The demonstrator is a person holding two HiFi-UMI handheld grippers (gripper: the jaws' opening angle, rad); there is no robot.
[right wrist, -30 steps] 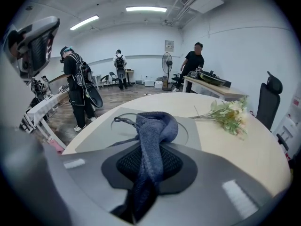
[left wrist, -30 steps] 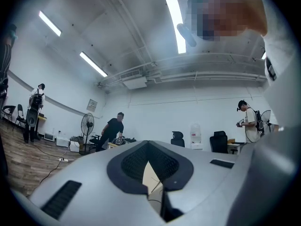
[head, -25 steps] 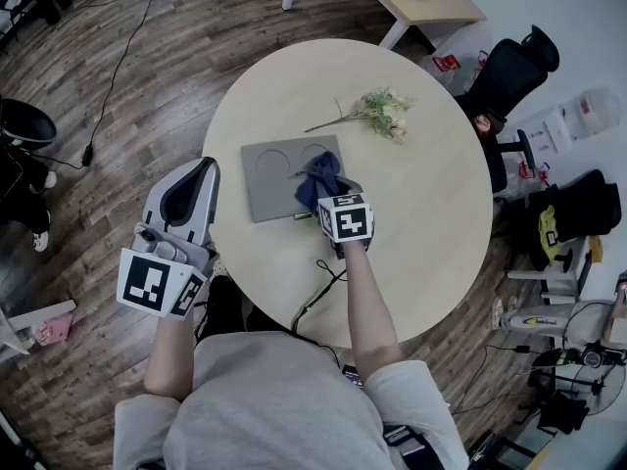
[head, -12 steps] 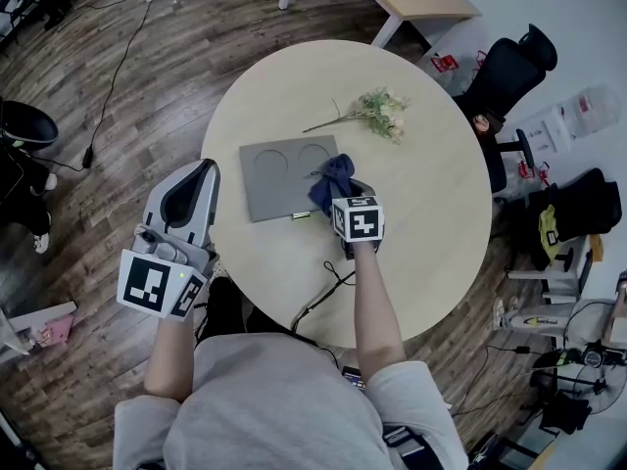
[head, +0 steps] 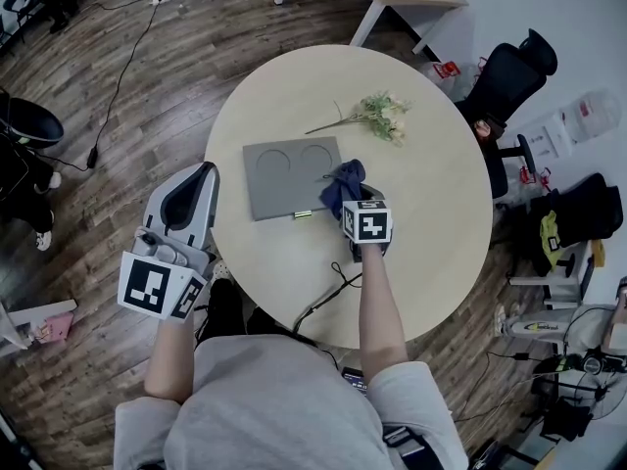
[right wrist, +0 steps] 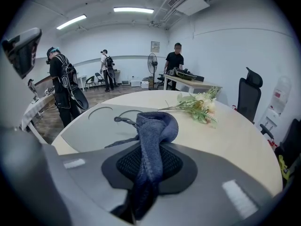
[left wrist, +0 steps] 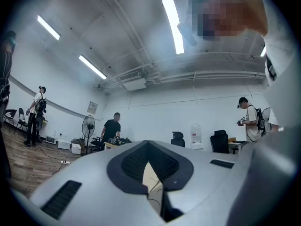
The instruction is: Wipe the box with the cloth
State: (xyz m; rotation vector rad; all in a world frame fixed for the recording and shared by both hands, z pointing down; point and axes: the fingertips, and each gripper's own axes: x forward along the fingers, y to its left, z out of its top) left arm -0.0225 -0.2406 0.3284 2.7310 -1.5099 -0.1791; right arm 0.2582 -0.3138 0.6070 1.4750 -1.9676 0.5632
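The dark blue terry cloth (right wrist: 151,126) is clamped in the right gripper (head: 351,194) at the right end of the flat grey box (head: 279,179), whose long axis is laid leftward from it; the shut, empty left gripper (head: 201,176) is held farther off

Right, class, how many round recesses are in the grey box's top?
2. The left recess sits in the far half of the box; the right recess is beside it, next to the cloth. The cloth overlaps the box's right edge, so more may be hidden.
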